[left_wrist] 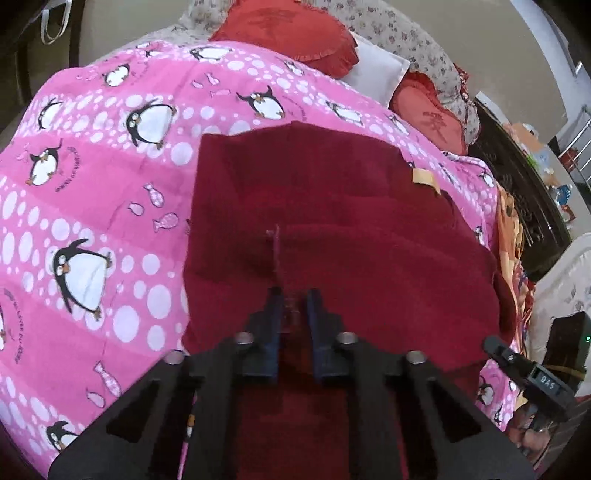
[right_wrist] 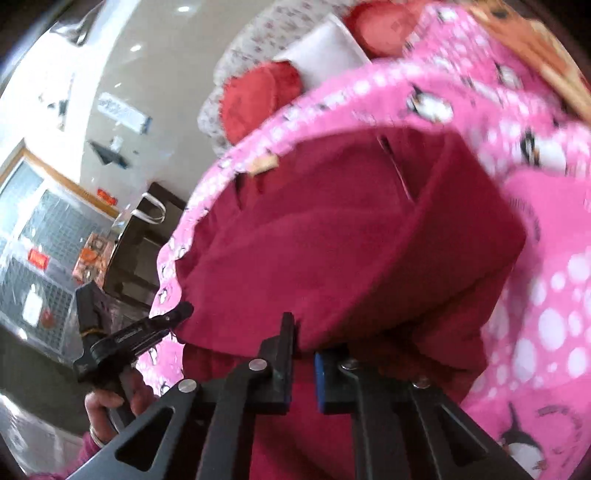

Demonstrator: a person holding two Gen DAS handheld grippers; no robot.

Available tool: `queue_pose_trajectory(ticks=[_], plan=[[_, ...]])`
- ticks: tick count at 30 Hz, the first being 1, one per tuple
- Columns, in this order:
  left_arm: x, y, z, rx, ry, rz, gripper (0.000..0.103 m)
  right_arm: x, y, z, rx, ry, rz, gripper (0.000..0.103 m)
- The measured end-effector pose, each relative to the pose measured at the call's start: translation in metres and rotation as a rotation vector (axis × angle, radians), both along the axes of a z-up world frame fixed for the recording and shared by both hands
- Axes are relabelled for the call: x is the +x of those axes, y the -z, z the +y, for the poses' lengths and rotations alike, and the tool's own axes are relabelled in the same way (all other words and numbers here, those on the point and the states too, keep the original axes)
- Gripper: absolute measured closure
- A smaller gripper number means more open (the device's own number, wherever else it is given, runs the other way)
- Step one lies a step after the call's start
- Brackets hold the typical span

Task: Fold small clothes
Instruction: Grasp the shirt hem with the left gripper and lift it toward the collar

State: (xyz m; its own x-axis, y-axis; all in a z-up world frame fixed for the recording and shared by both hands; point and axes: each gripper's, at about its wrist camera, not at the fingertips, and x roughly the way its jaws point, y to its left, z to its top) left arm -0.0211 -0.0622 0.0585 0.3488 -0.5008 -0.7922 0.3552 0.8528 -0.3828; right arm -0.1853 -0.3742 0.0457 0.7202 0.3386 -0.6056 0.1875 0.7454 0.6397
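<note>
A dark red garment (left_wrist: 332, 206) lies on a pink penguin-print bedsheet (left_wrist: 92, 192), with a tan label (left_wrist: 424, 179) near its far right edge. My left gripper (left_wrist: 293, 295) sits over the garment's near middle with its fingers close together on a raised pinch of the red cloth. In the right wrist view the garment (right_wrist: 351, 229) is partly folded, with a lifted edge draped over my right gripper (right_wrist: 304, 332), whose fingers are closed on that edge. The left gripper (right_wrist: 129, 336) shows at the left there, held by a hand.
Red cushions (left_wrist: 288, 29) and a white pillow (left_wrist: 376, 70) lie at the head of the bed. An orange patterned cloth (left_wrist: 509, 229) lies along the bed's right edge beside a dark carved board (left_wrist: 524, 206). A room with a window (right_wrist: 40, 229) lies beyond the bed.
</note>
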Motion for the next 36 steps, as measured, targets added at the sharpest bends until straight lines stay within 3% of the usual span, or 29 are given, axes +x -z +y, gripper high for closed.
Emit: queue_pose_trajectory(ticks=[5, 10, 13, 20, 22, 24, 27, 29, 30, 31, 33, 36], plan=[[-0.024, -0.016, 0.017, -0.116, 0.023, 0.050, 0.096, -0.021, -0.033, -0.001, -0.032, -0.031, -0.096, 0.098], [-0.056, -0.040, 0.025, -0.162, 0.087, 0.056, 0.096, -0.029, -0.062, -0.006, -0.035, -0.077, -0.144, 0.099], [-0.045, -0.044, 0.021, -0.183, 0.072, 0.096, 0.096, -0.006, -0.070, -0.003, -0.054, -0.098, -0.150, 0.099], [0.018, -0.032, 0.040, -0.259, -0.122, 0.213, 0.095, 0.084, -0.069, -0.007, -0.157, -0.061, -0.098, 0.099], [0.030, -0.029, 0.048, -0.251, -0.168, 0.216, 0.082, 0.113, -0.057, -0.014, -0.191, -0.016, -0.051, 0.099], [0.036, -0.032, 0.055, -0.239, -0.191, 0.185, 0.052, 0.137, -0.037, -0.022, -0.190, 0.031, 0.012, 0.099], [0.035, -0.034, 0.060, -0.232, -0.198, 0.150, 0.044, 0.150, -0.017, -0.031, -0.151, 0.043, 0.034, 0.098], [0.034, -0.033, 0.058, -0.218, -0.175, 0.143, 0.044, 0.148, -0.020, -0.035, -0.128, 0.032, 0.025, 0.094], [0.033, -0.031, 0.057, -0.214, -0.165, 0.137, 0.043, 0.143, -0.025, -0.037, -0.109, 0.017, 0.021, 0.085], [0.030, -0.031, 0.054, -0.214, -0.155, 0.133, 0.042, 0.137, -0.028, -0.037, -0.096, 0.009, 0.015, 0.068], [0.028, -0.027, 0.047, -0.226, -0.130, 0.136, 0.038, 0.121, -0.036, -0.035, -0.076, -0.010, -0.015, 0.054], [0.027, -0.018, 0.039, -0.234, -0.121, 0.143, 0.038, 0.093, -0.048, -0.032, -0.135, -0.028, -0.023, 0.054]])
